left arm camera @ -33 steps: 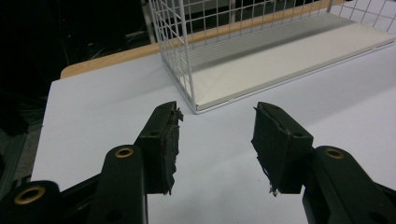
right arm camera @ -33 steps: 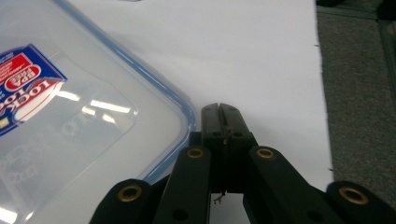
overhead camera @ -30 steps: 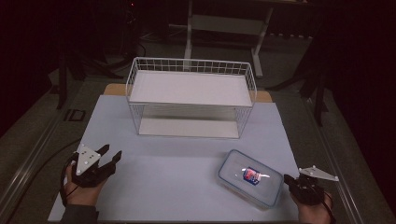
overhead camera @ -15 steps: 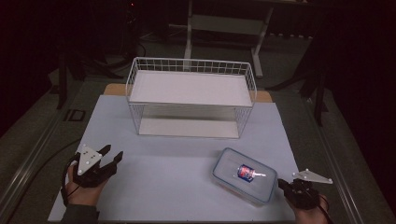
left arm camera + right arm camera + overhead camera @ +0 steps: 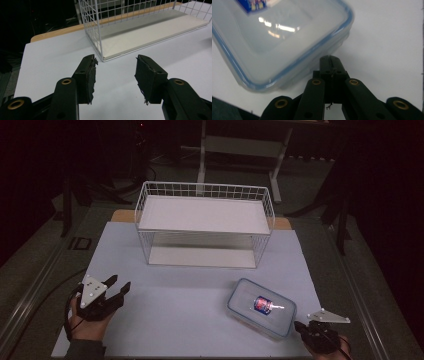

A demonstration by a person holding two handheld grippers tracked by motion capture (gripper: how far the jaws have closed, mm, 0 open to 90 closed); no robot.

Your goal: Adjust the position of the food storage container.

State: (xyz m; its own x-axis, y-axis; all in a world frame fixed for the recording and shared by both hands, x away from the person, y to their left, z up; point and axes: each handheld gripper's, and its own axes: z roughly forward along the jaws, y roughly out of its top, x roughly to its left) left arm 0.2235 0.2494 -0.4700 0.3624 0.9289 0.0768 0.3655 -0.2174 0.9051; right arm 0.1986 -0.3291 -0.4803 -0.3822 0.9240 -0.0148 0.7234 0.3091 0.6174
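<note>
Resting at the near-left corner of the counter (image 5: 190, 285), the left hand (image 5: 82, 322) aims the left claw (image 5: 119, 283) up and to the right, toward the near-left corner of the wire rack (image 5: 205, 185). In the left gripper view the left claw (image 5: 116, 67) stands wide, with bare counter between its pads and nothing gripped. The rack corner is ahead of the tips and apart from them. Open counter lies to the claw's right, all the way to the container.

- Wire rack: at the middle back, its long side parallel to the counter's far edge. It has a white shelf up top and a white base below. A band of bare counter runs between its front edge and the container.
- Clear container (image 5: 245, 297): blue-rimmed lid on, lying flat at the near right and skewed to the counter's edges. A small can (image 5: 263, 304) lies on its side within. The container's near corner sits close to the counter's front edge.
- Right claw (image 5: 300, 326): at the container's near-right corner, close to the counter's near-right corner. In the right gripper view the right claw (image 5: 331, 60) is pinched together on nothing, its tips against the container (image 5: 287, 37) at the rim's side. Little counter is left to the right of it.
</note>
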